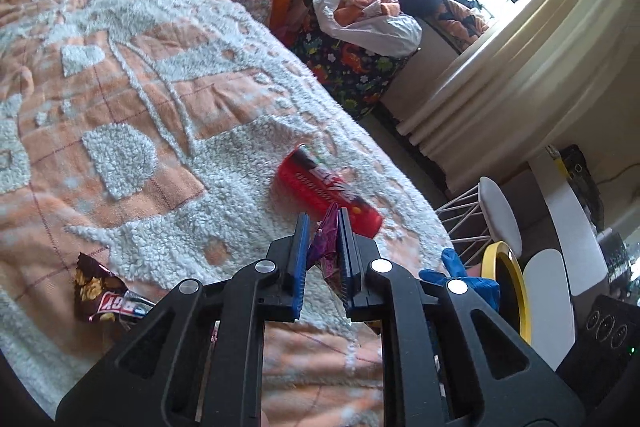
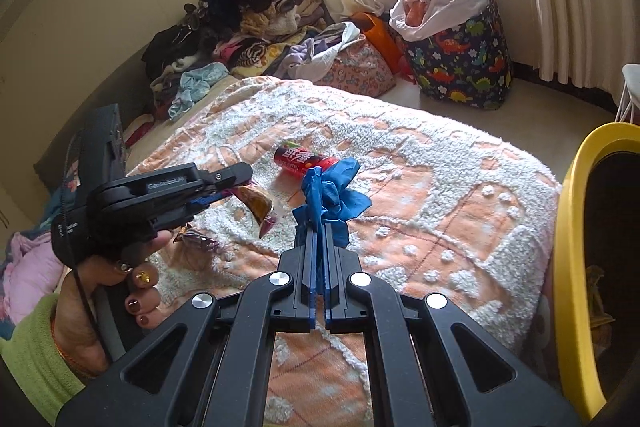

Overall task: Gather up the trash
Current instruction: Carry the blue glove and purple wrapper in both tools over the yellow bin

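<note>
My left gripper (image 1: 323, 221) is shut on a purple foil wrapper (image 1: 326, 247) and holds it above the bed; from the right wrist view the same gripper (image 2: 234, 187) holds the wrapper (image 2: 256, 205) at mid left. My right gripper (image 2: 319, 227) is shut on a crumpled blue glove (image 2: 328, 193), also seen in the left wrist view (image 1: 464, 277). A red can (image 1: 324, 193) lies on its side on the blanket (image 2: 304, 159). A brown candy wrapper (image 1: 100, 291) lies on the blanket at lower left. A yellow-rimmed bin (image 2: 576, 227) stands beside the bed at the right.
The orange and white blanket (image 1: 140, 99) covers the bed. Piled clothes (image 2: 240, 39) lie at the bed's far end. A dinosaur-print bag (image 2: 464, 67) stuffed with laundry stands on the floor by the curtains. A white stool (image 1: 496, 215) stands near the bin.
</note>
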